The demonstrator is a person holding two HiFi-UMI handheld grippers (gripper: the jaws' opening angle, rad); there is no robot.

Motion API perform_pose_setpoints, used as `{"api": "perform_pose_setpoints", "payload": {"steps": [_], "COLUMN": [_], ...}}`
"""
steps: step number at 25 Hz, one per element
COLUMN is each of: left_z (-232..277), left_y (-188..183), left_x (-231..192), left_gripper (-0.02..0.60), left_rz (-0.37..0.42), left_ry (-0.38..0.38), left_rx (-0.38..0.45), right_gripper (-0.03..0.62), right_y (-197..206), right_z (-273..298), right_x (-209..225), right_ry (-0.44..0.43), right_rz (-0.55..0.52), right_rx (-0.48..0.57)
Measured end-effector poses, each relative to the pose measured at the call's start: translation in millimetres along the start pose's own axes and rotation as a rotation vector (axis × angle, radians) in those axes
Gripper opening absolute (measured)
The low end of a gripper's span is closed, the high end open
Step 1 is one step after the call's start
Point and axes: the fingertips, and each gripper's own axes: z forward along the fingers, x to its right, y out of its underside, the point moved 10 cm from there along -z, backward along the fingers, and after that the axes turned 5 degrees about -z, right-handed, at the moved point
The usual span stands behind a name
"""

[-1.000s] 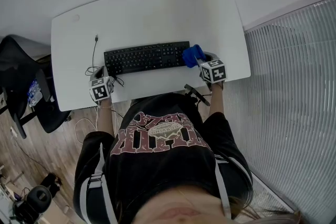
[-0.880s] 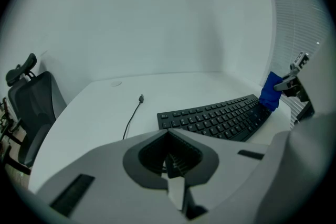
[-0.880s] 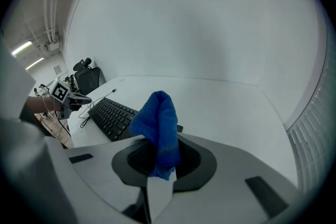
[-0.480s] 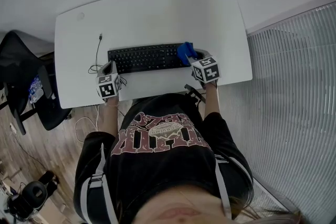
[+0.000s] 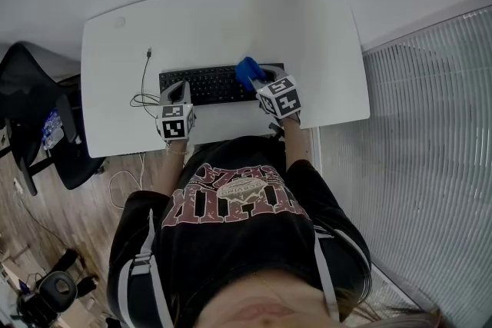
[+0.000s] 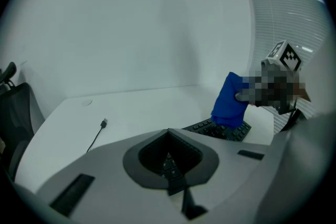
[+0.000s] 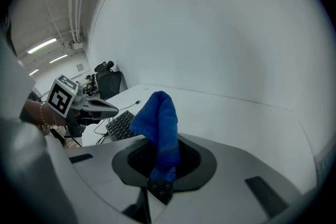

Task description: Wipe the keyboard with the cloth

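Note:
A black keyboard [image 5: 215,82] lies along the front of the white desk [image 5: 223,19]. My right gripper [image 5: 258,79] is shut on a blue cloth [image 5: 247,71], which hangs onto the right half of the keys. The right gripper view has the cloth [image 7: 157,123] standing up out of the jaws [image 7: 160,186], with the keyboard [image 7: 122,126] and left gripper [image 7: 86,107] beyond. My left gripper [image 5: 175,93] is over the keyboard's left end, shut and empty. The left gripper view [image 6: 176,186] has keys under the jaws, with the cloth [image 6: 229,99] further along the keyboard [image 6: 220,130].
A thin black cable with a USB plug [image 5: 146,67] runs over the desk left of the keyboard. A black office chair [image 5: 31,115] stands left of the desk. Window blinds [image 5: 419,134] fill the right side. The person's body is against the desk's front edge.
The right gripper has carried the cloth leftward from the keyboard's right end onto its keys. The left gripper has moved right and forward, from beside the keyboard onto its left end.

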Motion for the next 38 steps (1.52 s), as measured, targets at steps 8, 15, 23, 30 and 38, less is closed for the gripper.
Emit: {"api": "perform_pose_setpoints", "payload": {"steps": [8, 15, 23, 30, 38], "left_z": [-3.5, -14.3, -39.9, -62.3, -76.5], "left_y": [-34.7, -71.3, -114.2, -146.6, -166.7], "left_x": [35.7, 49.5, 57.8, 65.9, 64.9], "left_gripper": [0.032, 0.034, 0.032, 0.034, 0.032], "left_rz": [0.034, 0.066, 0.044, 0.058, 0.069], "left_ry": [0.101, 0.134, 0.17, 0.178, 0.185], "left_rx": [0.09, 0.201, 0.336, 0.446, 0.536], "right_gripper": [0.064, 0.064, 0.064, 0.064, 0.064], "right_y": [-40.1, -69.2, -107.7, -138.6, -157.9], "right_z": [15.2, 16.8, -4.6, -30.1, -41.3], "right_x": [-25.1, -39.1, -43.3, -46.7, -52.7], "right_ry": [-0.046, -0.053, -0.012, 0.025, 0.062], "right_rz": [-0.06, -0.097, -0.137, -0.173, -0.188], "right_rx": [0.066, 0.141, 0.25, 0.338, 0.447]}}
